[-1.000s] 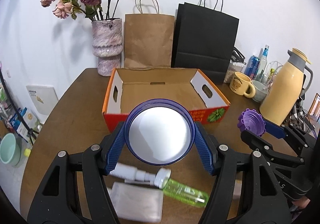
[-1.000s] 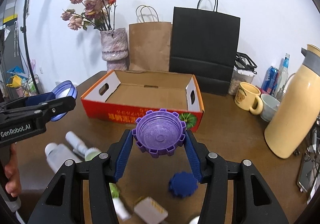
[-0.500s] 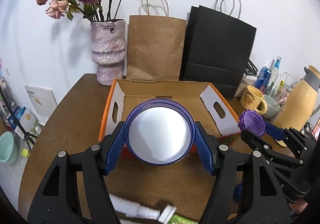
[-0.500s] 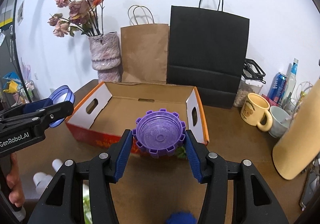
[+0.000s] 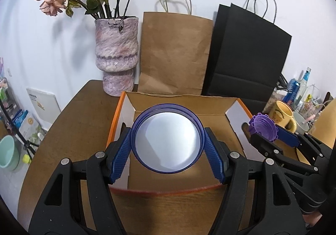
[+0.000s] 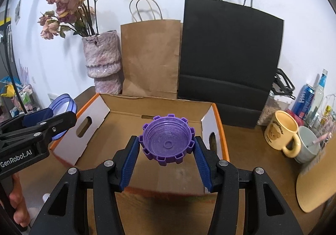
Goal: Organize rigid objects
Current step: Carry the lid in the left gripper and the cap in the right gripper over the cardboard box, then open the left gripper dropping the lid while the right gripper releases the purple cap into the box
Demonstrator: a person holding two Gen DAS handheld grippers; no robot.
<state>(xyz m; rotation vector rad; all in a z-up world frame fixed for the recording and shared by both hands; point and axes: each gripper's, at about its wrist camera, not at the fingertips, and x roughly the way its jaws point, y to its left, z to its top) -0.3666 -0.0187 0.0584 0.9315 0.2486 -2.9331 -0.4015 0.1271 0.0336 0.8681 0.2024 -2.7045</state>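
My left gripper (image 5: 167, 152) is shut on a round blue-rimmed lid (image 5: 167, 138) with a pale centre, held above the open cardboard box (image 5: 184, 105) with orange outer walls. My right gripper (image 6: 167, 152) is shut on a purple toothed cap (image 6: 167, 140), held above the same box (image 6: 147, 128), over its right half. Each gripper shows in the other's view: the right gripper with the purple cap (image 5: 263, 128) at the right, the left gripper with the blue lid (image 6: 63, 107) at the left. The box floor looks bare where visible.
Behind the box stand a pink vase with dried roses (image 5: 116, 56), a brown paper bag (image 5: 174, 54) and a black paper bag (image 5: 247, 54). A yellow mug (image 6: 280, 132), a grey cup, cans and bottles crowd the right side. A cream thermos (image 6: 315, 182) stands near right.
Both grippers moved forward from the near table area to over the box, each keeping its object. The bottles and items on the near table dropped out of view.
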